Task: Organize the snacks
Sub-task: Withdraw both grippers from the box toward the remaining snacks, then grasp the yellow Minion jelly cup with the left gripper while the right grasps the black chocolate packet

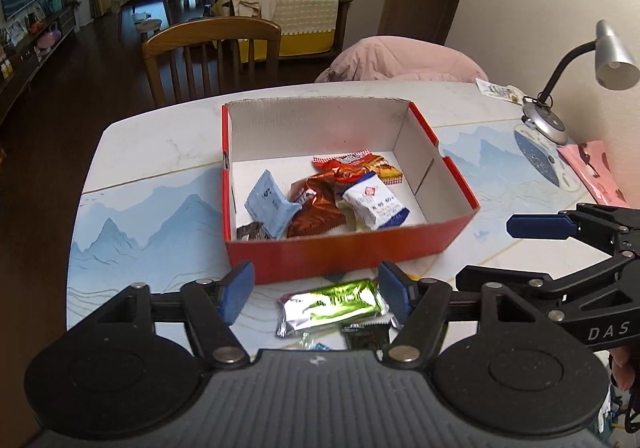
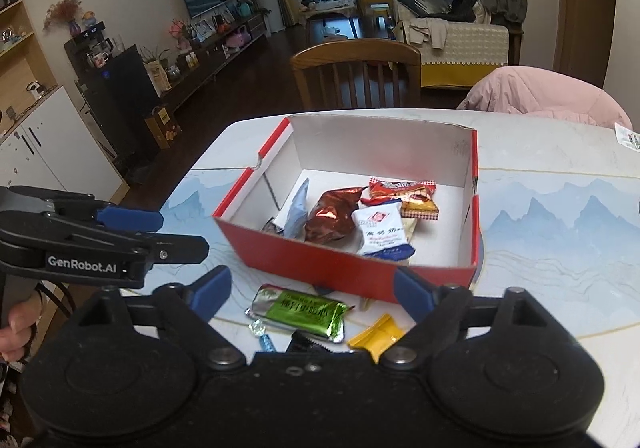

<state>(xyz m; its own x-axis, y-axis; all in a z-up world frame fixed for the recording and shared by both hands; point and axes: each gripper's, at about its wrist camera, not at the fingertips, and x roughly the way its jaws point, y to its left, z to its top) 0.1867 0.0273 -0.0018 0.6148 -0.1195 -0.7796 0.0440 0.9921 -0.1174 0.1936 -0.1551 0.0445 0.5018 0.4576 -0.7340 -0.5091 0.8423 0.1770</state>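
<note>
A red cardboard box (image 1: 340, 248) (image 2: 304, 260) with white inside stands on the table and holds several snack packets: a light blue one (image 1: 270, 208), a brown foil one (image 1: 316, 208) (image 2: 332, 214), a white one (image 1: 376, 204) (image 2: 380, 232) and an orange-red one (image 1: 356, 164) (image 2: 404, 194). A green foil packet (image 1: 332, 302) (image 2: 304, 312) lies on the table in front of the box, with a yellow packet (image 2: 376, 336) and small dark packets (image 1: 366, 336) beside it. My left gripper (image 1: 316, 292) is open above the green packet. My right gripper (image 2: 312, 292) is open above it too.
The table (image 1: 160, 152) has a blue mountain print. A desk lamp (image 1: 548, 120) and a pink booklet (image 1: 596, 172) stand at the right side. A wooden chair (image 1: 212, 56) and a chair under a pink jacket (image 1: 400, 60) stand behind the table.
</note>
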